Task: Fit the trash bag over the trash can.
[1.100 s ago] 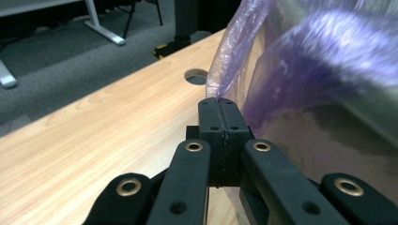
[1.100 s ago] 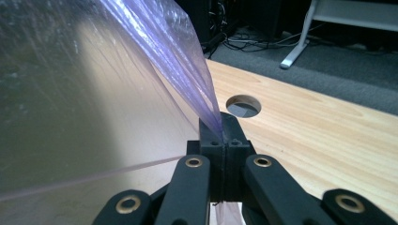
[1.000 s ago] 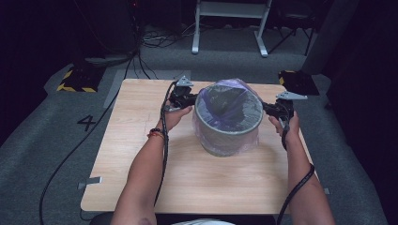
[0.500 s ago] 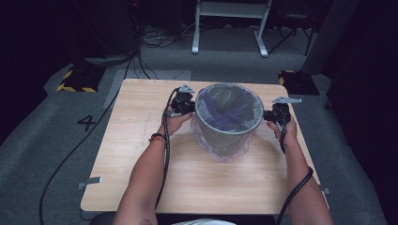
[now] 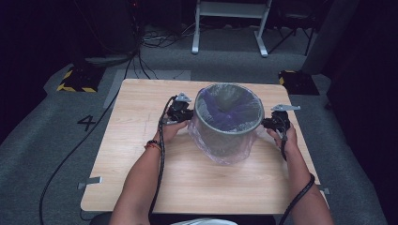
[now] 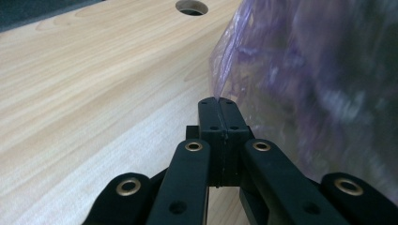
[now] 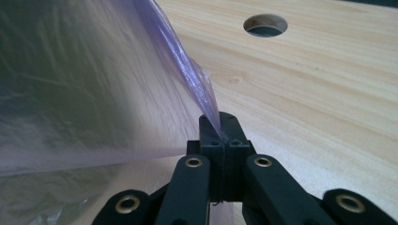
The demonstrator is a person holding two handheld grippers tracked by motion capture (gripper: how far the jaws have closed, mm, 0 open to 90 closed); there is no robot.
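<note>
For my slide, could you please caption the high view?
Both grippers pinch a purple bag over a bin.

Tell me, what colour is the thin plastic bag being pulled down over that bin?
Translucent pale purple; the bag shows best in the right gripper view.

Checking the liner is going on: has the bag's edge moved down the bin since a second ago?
Yes. The purple bag was bunched near the bin's rim; now its skirt hangs lower down the bin's wall, toward the table.
</note>
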